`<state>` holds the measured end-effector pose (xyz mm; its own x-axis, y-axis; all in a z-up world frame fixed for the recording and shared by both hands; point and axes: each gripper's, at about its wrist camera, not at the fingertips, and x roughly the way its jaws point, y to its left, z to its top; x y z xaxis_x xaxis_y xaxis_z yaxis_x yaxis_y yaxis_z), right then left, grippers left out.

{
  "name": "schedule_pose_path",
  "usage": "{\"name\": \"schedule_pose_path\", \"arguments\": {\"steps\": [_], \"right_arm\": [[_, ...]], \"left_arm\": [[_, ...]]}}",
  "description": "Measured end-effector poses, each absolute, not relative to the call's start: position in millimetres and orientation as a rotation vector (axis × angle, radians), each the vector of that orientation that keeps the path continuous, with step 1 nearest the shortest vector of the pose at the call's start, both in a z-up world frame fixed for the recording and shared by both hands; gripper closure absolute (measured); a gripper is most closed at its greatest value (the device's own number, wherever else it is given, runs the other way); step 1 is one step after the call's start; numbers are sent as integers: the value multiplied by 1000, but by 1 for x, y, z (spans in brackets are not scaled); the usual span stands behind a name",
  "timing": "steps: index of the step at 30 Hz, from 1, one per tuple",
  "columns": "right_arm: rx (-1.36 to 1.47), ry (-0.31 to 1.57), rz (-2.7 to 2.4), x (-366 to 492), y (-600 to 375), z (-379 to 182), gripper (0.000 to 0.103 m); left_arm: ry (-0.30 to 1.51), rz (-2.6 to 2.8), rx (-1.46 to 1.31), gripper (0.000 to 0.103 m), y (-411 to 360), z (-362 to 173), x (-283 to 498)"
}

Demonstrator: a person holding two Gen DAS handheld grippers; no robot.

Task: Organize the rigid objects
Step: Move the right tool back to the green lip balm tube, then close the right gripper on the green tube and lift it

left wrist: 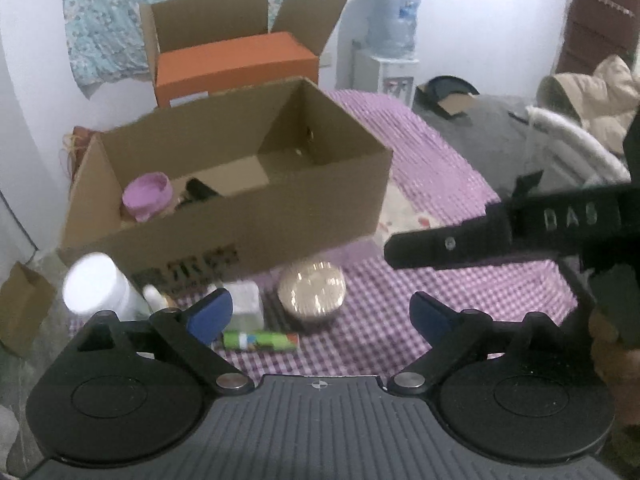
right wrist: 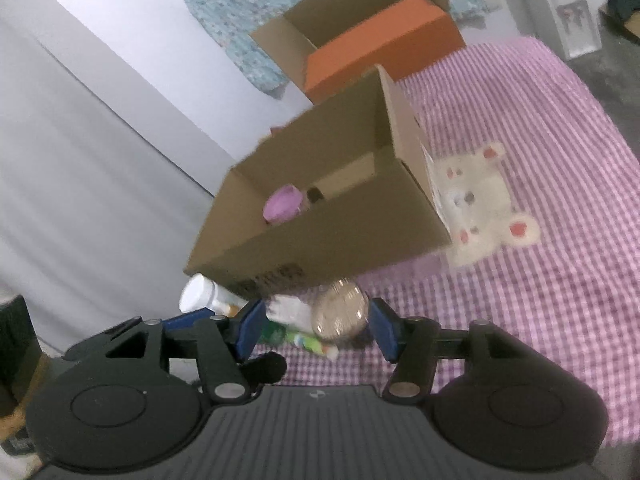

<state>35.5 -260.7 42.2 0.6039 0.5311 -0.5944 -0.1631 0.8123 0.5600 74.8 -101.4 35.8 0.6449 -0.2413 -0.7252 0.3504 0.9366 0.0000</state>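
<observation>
An open cardboard box (left wrist: 240,220) stands on the purple checked cover (left wrist: 372,320); a pink jar (left wrist: 147,196) and a dark item lie inside it. In front of the box lie a round clear-lidded container (left wrist: 312,290), a white bottle (left wrist: 94,288), a small white block (left wrist: 246,306) and a green tube (left wrist: 260,340). My left gripper (left wrist: 320,312) is open just short of them, holding nothing. My right gripper (right wrist: 317,322) is open too, with the round container (right wrist: 340,314) seen between its fingers and no pad pressing on it. One black right finger (left wrist: 448,244) reaches in from the right.
A larger open carton with an orange box (left wrist: 236,60) stands behind. A water dispenser (left wrist: 394,40) is at the back right. A beige jacket (left wrist: 600,92) lies far right and a small cardboard box (left wrist: 24,308) at the left. A bear print (right wrist: 480,196) marks the cover.
</observation>
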Motion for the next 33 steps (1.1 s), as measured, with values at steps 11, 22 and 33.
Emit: {"name": "schedule_pose_path", "arguments": {"steps": [11, 22, 33], "right_arm": [[482, 897, 425, 52, -246, 15, 36], [466, 937, 446, 79, -229, -1, 36], [446, 978, 494, 72, -214, -18, 45]], "left_arm": [[763, -306, 217, 7, -110, -15, 75], [777, -304, 229, 15, -114, -32, 83], [792, -283, 217, 22, -93, -46, 64]]}}
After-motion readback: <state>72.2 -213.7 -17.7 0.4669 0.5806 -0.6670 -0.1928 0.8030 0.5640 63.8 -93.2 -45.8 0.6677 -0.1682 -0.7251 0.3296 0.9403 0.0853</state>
